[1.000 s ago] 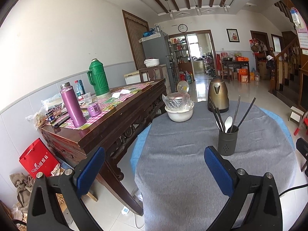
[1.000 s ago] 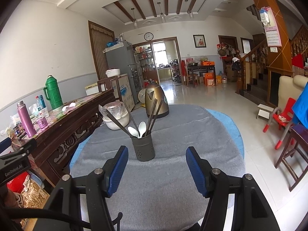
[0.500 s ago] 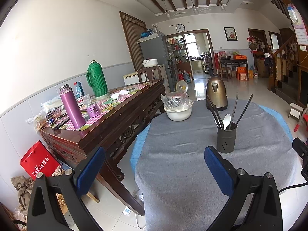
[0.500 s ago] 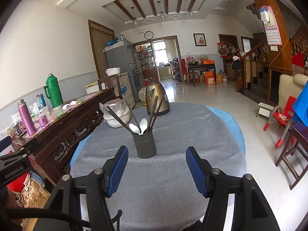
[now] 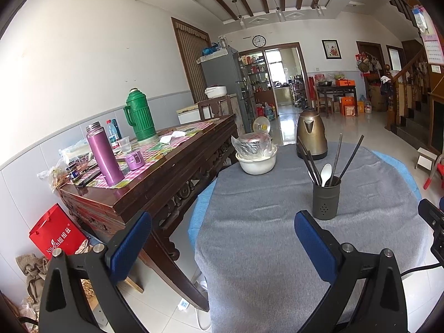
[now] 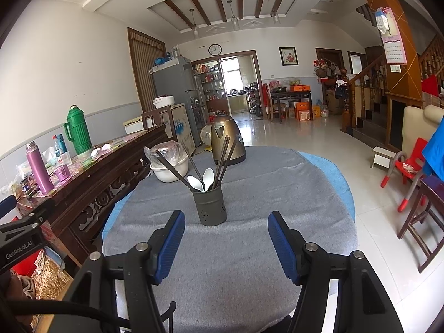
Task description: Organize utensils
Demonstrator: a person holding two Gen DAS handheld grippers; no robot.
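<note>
Holding: both pairs of tongs sit nearest you above the counter's near side, and neither grips anything.
Left tongs (image 5: pixel 222 236): spread wide, blue pads well apart, aimed left of the holder and partly out over the counter's left edge.
Right tongs (image 6: pixel 226 236): also spread wide, lined up almost squarely on the holder, which stands just beyond the gap between the pads.
Counter (image 6: pixel 249 263): covered with grey cloth; you have no loose utensil showing anywhere on it.
Holder (image 6: pixel 210 206): a dark perforated cup, upright near the middle of the cloth.
Utensils: dark chopsticks (image 6: pixel 222 158) and two white spoons (image 6: pixel 202 181) already stand in the holder, leaning outward in a fan.
Reading: this fits either utensils gathered and done, or a full cup waiting to be sorted out; you cannot settle which from here.
Care: if you reach in, come from above, close on one shaft only, and keep clear of the rim, since the light cup may tip.
Farther back: a white bowl (image 6: pixel 169 166) and a bronze kettle (image 6: pixel 227 141).
</note>
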